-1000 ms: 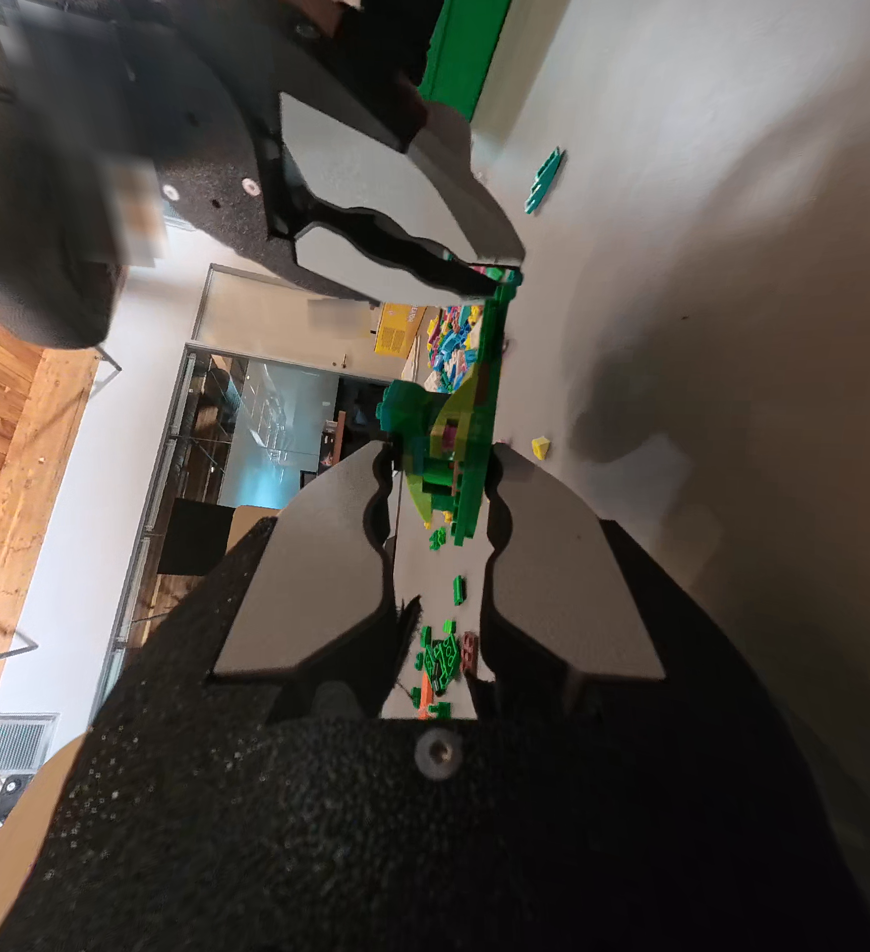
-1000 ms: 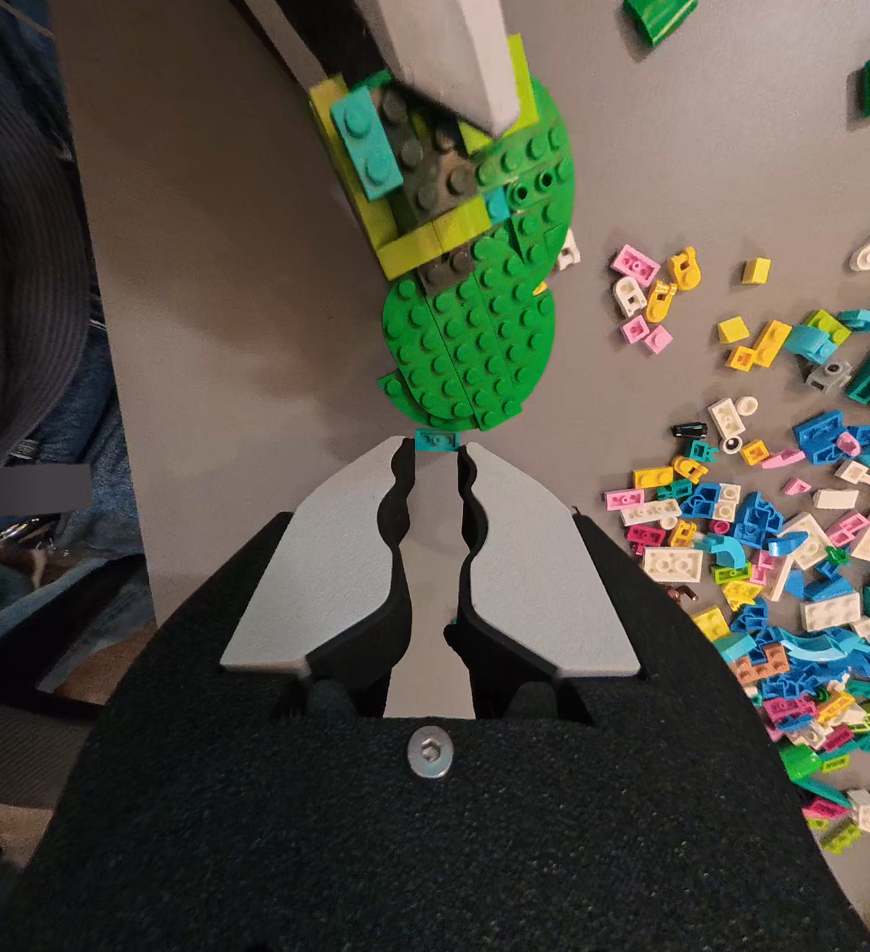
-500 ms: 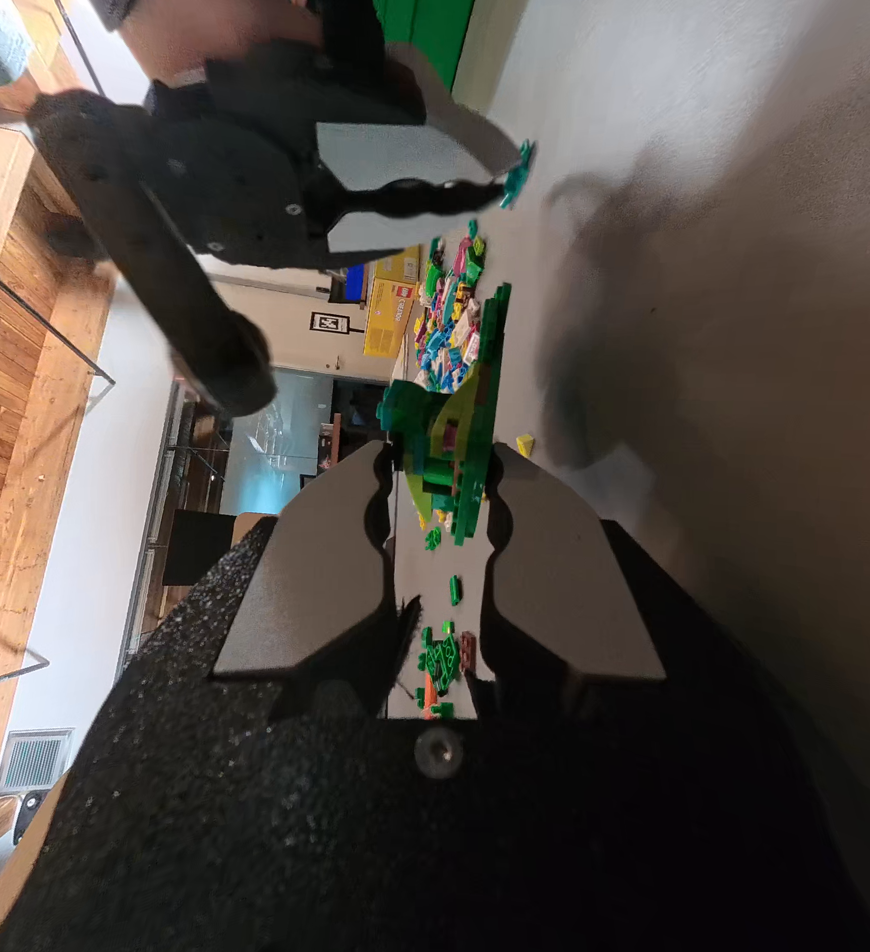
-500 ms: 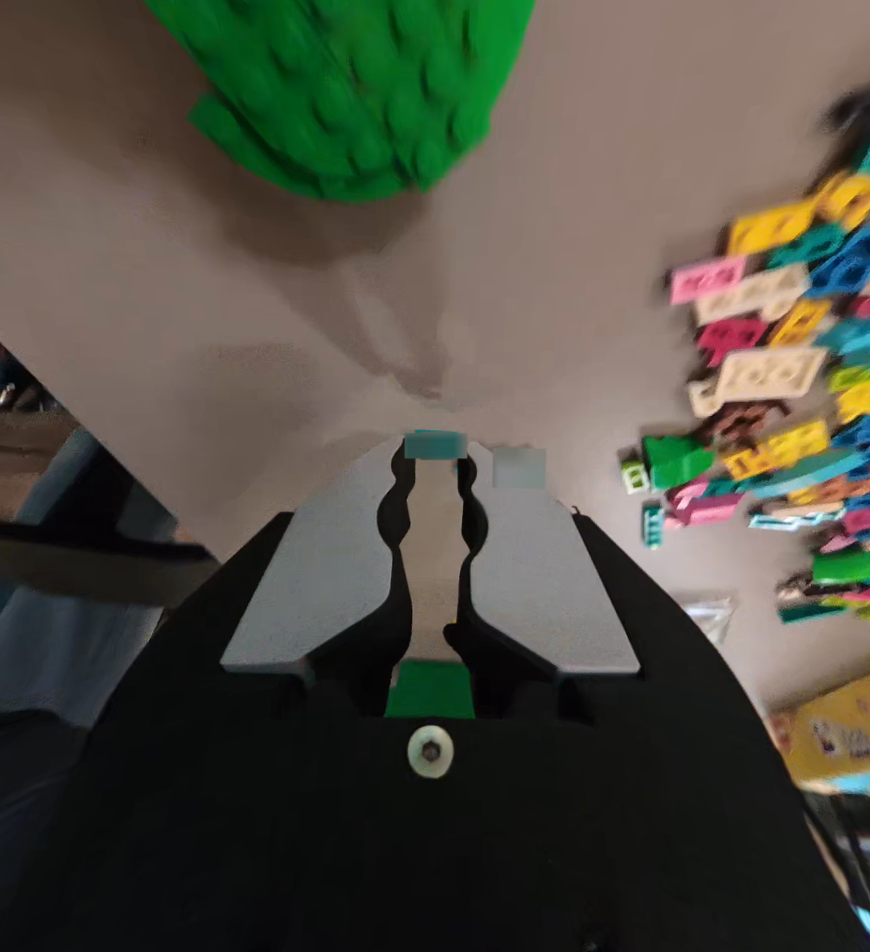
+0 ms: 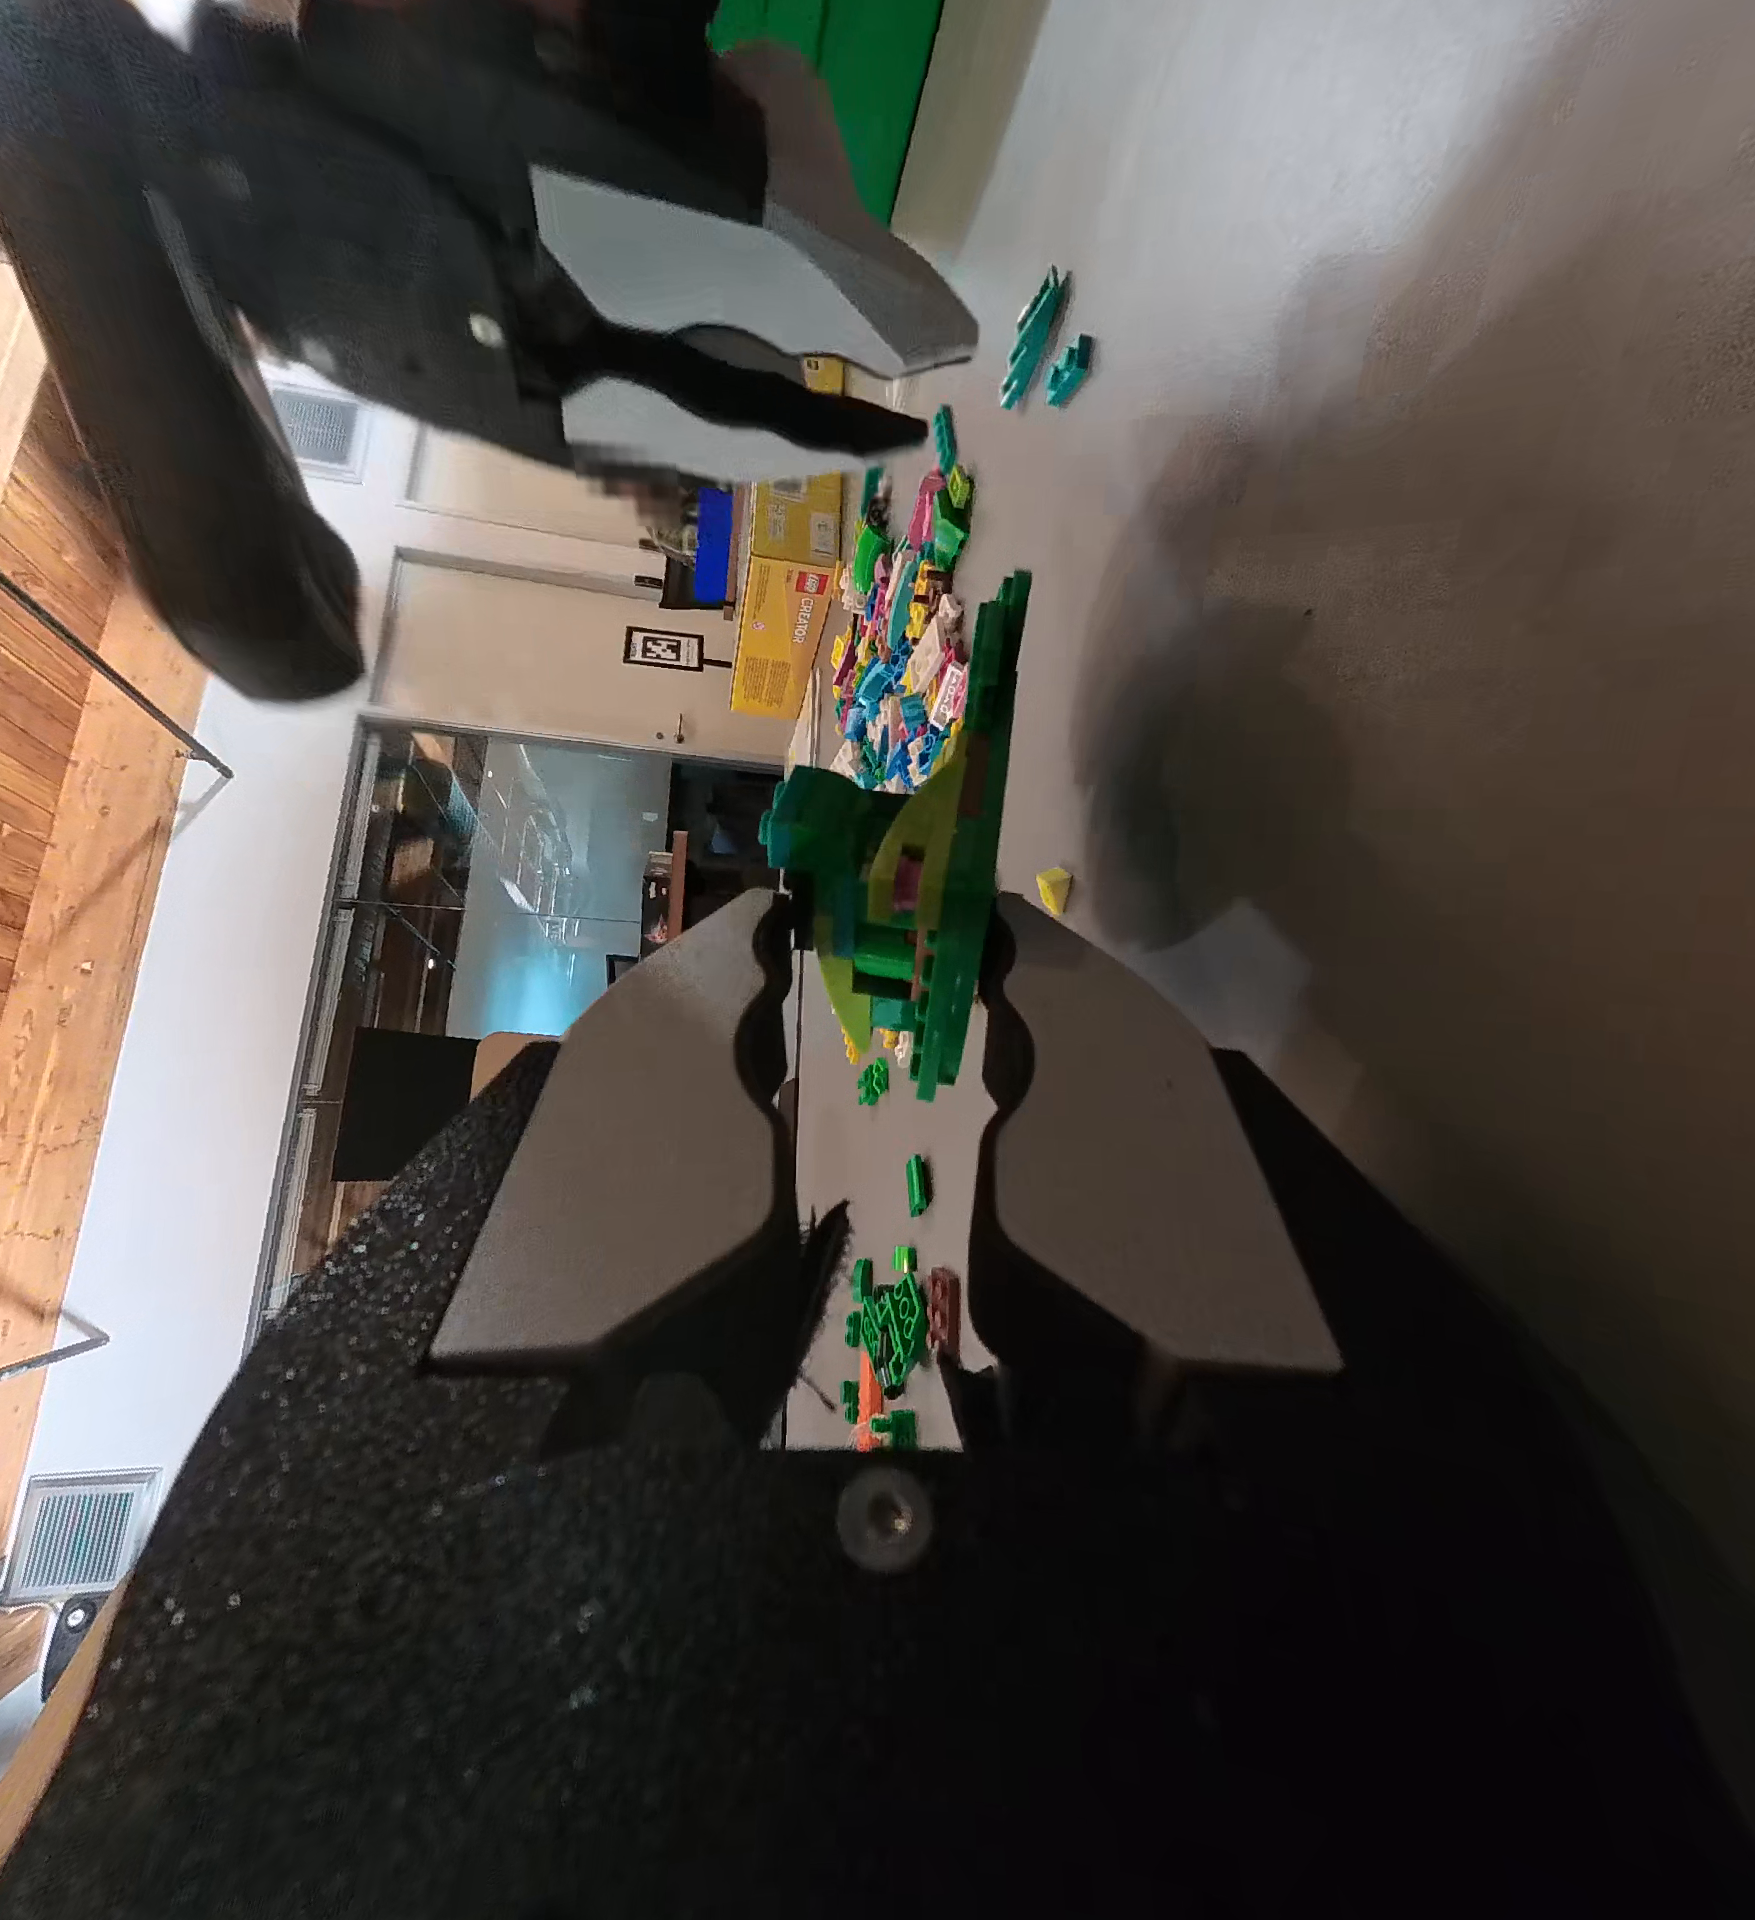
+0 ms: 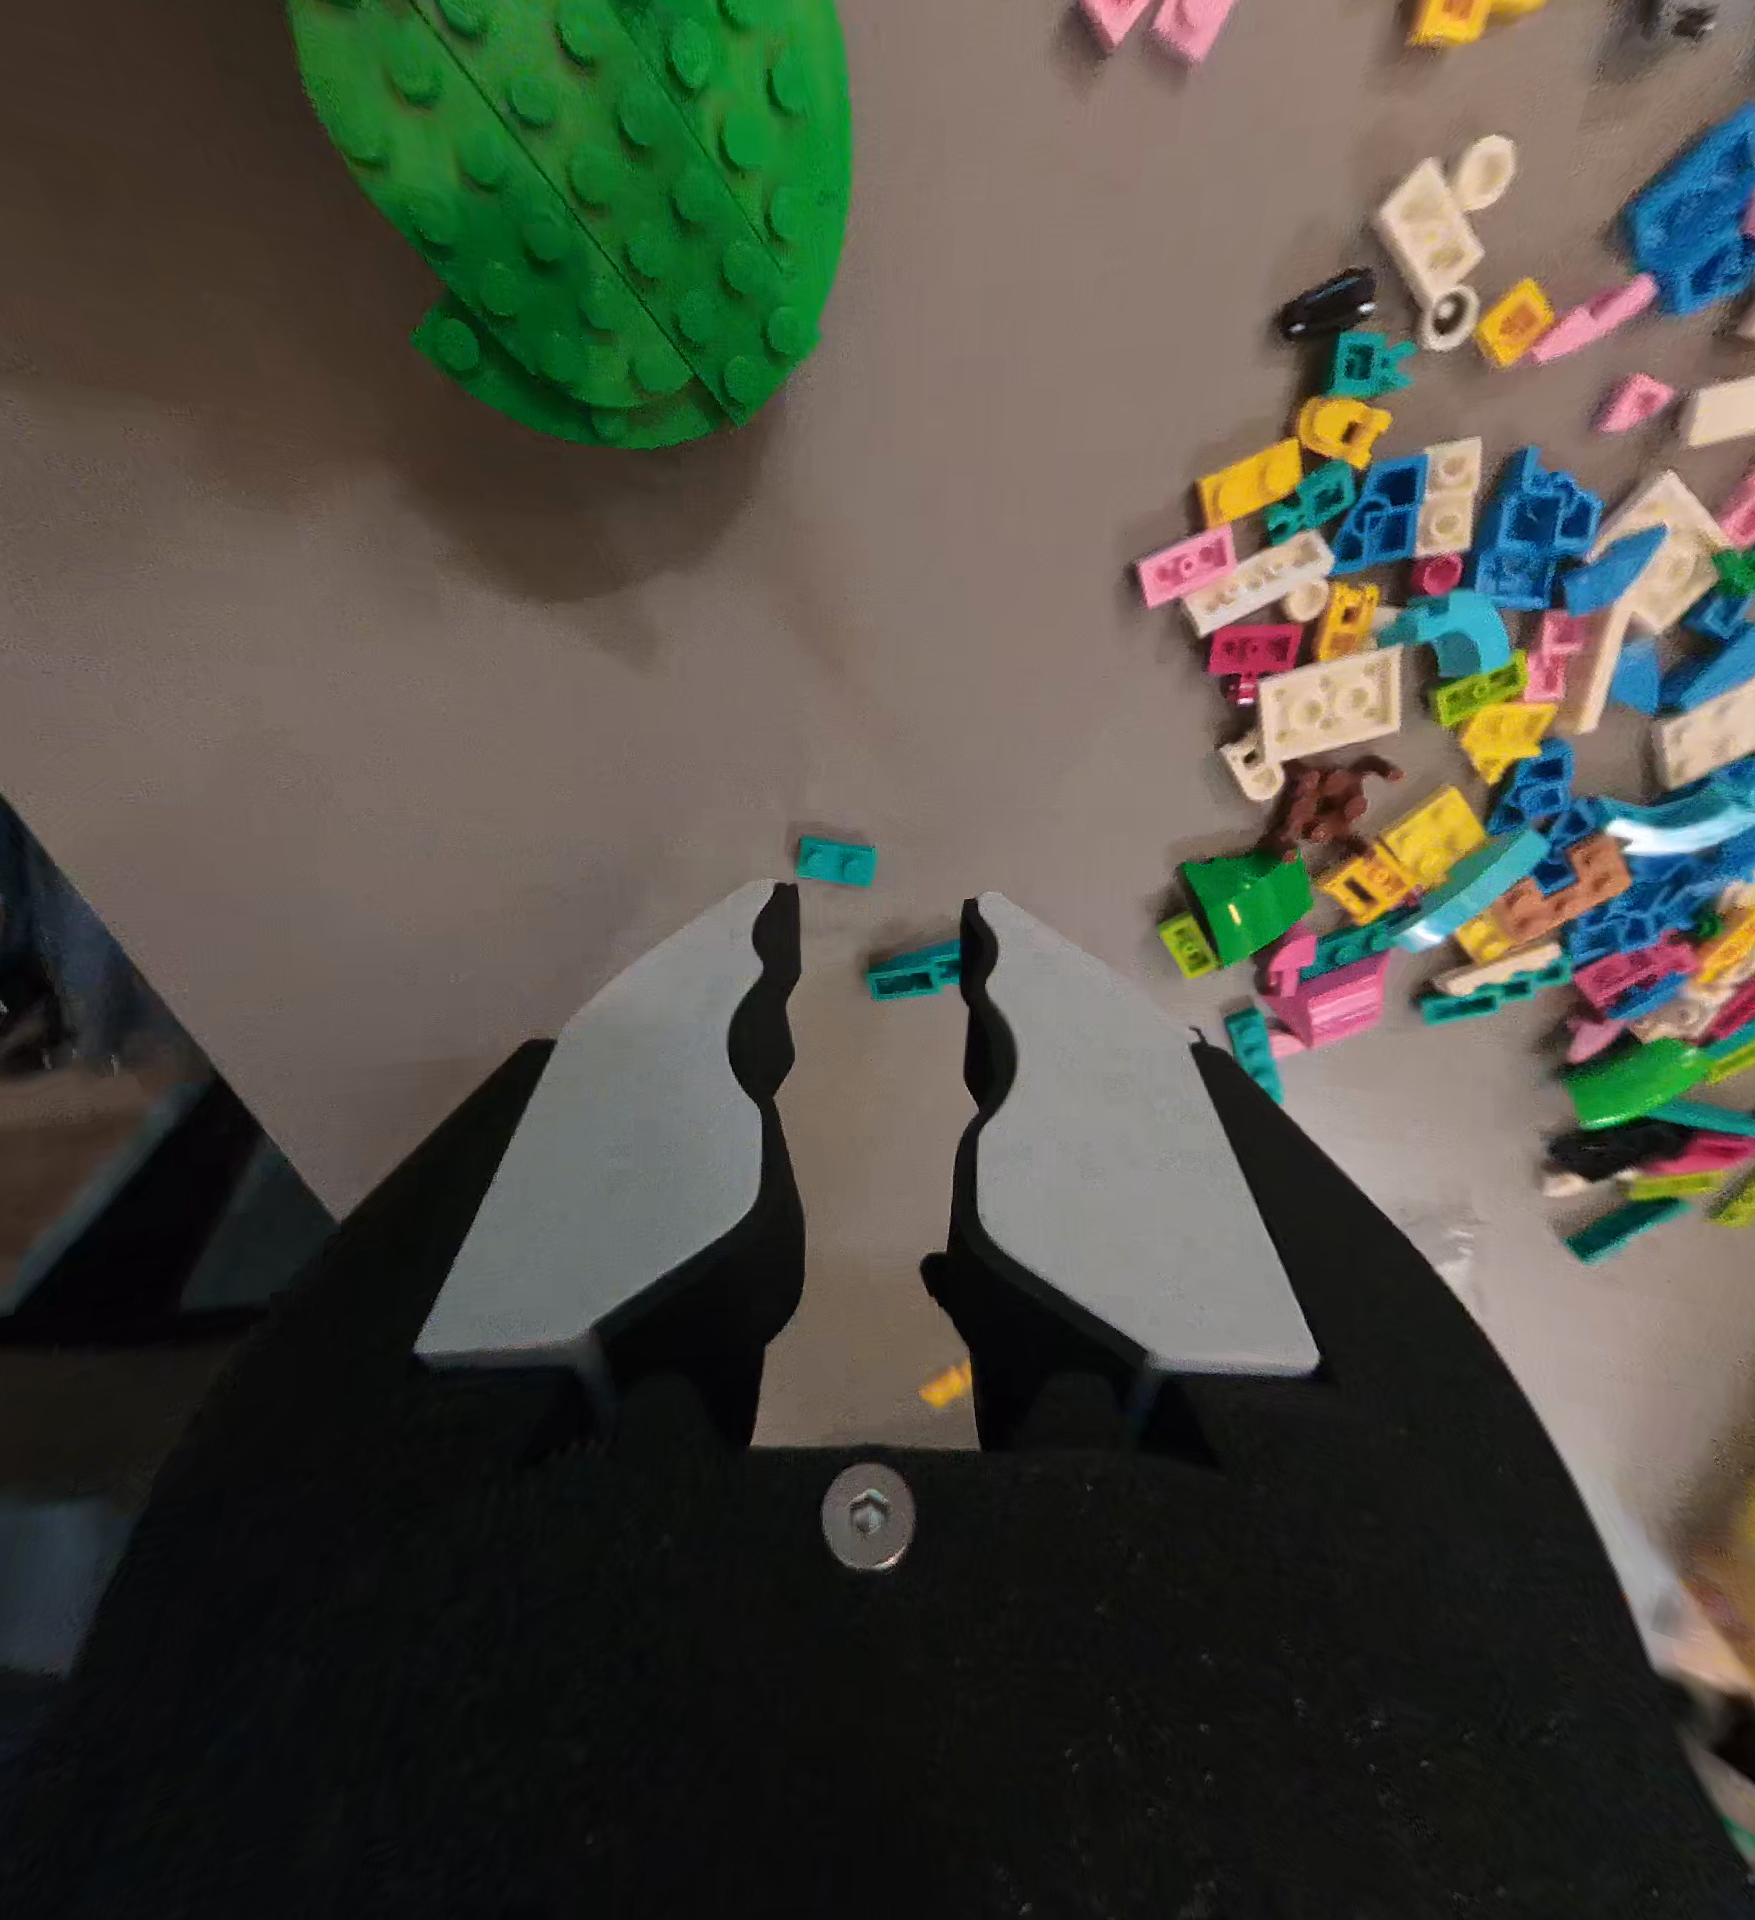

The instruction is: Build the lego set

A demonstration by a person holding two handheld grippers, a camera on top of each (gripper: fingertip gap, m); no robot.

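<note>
A: Left gripper (image 5: 888, 925) is clamped on the green lego build (image 5: 940, 883), holding it on edge against the grey table (image 5: 1475, 727).

B: Right gripper (image 6: 878, 904) hangs spread and empty; a small teal plate (image 6: 835, 860) lies on the table just beyond its fingertips, loose bricks (image 6: 1538, 644) heaped to the right.

2 tools (image 6: 878, 909), 1 green build (image 6: 582, 208), 2 loose teal plates (image 6: 835, 860) (pile uncounted).

Lighting: soft, dim over counter (image 6: 852, 644); daylight from glass wall (image 5: 540, 894). Shadows diffuse. Motion blur on far gripper (image 5: 914, 400), brick pile (image 6: 1538, 675) (edges smeared). Wide-angle warp at borders; foreground dark.
</note>
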